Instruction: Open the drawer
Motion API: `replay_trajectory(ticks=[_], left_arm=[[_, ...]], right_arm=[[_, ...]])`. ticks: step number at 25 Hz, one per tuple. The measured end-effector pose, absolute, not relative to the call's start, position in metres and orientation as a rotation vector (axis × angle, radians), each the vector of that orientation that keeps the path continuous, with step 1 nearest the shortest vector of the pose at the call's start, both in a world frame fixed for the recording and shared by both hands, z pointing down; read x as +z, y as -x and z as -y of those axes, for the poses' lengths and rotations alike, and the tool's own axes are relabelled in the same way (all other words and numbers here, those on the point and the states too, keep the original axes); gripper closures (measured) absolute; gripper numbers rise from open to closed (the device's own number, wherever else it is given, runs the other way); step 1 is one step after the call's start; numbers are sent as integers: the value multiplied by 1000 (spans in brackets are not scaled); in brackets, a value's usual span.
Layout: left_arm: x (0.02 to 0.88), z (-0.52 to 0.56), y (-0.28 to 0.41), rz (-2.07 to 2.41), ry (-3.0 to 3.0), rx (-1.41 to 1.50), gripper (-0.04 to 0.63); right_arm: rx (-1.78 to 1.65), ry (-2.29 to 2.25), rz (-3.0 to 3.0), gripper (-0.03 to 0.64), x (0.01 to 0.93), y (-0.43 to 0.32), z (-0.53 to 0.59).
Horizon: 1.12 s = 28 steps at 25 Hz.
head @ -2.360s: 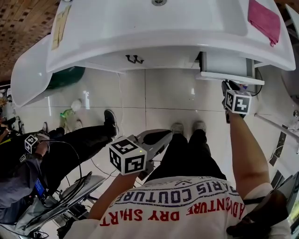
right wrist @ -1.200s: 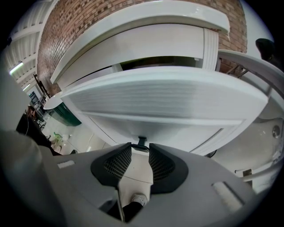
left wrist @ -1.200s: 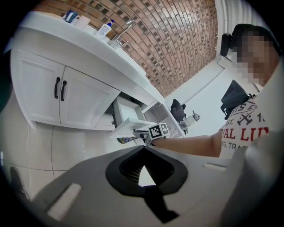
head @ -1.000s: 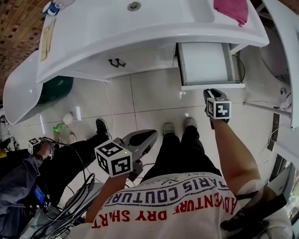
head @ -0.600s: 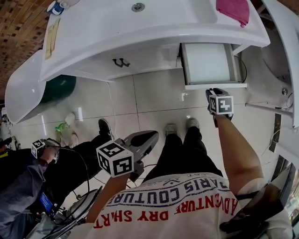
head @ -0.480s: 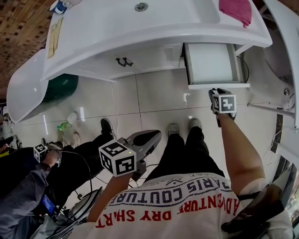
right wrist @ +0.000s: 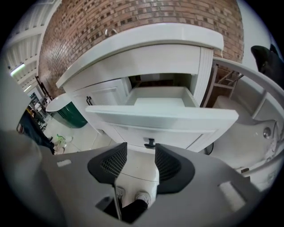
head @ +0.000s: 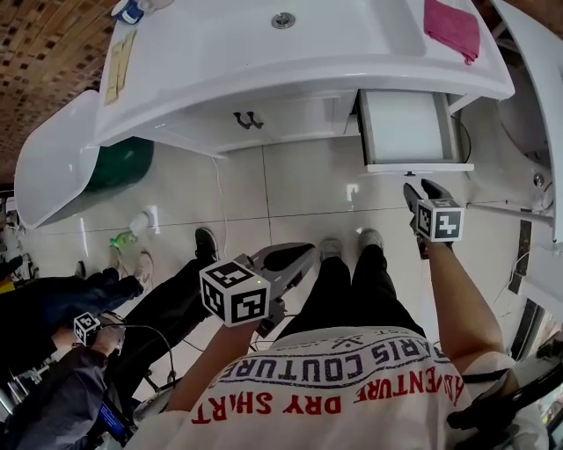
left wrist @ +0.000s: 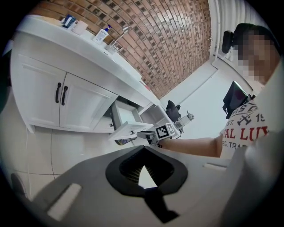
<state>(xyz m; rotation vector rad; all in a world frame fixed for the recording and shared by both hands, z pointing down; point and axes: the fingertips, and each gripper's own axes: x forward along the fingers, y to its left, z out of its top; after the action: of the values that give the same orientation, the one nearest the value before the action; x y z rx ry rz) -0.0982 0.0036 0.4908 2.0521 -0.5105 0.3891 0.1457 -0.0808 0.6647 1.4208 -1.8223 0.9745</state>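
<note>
drawer pulled out far right, likely done; right gripper clear, empty jaws wide, closing; left gripper clenched, empty.

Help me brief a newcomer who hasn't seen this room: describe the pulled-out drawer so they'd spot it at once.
Find the long white sink counter. Under its right end as the head view shows it, near the pink cloth, is the drawer. Unlike the shut cupboard doors to its left with their paired black handles, it is pulled out over the floor, its white inside showing.
</note>
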Motion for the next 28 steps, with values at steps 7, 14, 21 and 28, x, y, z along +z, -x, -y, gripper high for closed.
replay_trajectory(ticks=[7,14,21,28], left_arm=[[467,-3,97,466,-2100,353,614],[431,-21,92,430,-2172,329,614],[381,-66,77,467,-2290,337,614],[342,-178,21,521,-2409,340,614]], right_arm=[[1000,-1433,2113,570,536,-103,51],[1083,-1228,2386,611,431,-39,3],[1035,-1063,2589,611,365,-16,-59],[1007,-951,2731,611,330,-50,-182]])
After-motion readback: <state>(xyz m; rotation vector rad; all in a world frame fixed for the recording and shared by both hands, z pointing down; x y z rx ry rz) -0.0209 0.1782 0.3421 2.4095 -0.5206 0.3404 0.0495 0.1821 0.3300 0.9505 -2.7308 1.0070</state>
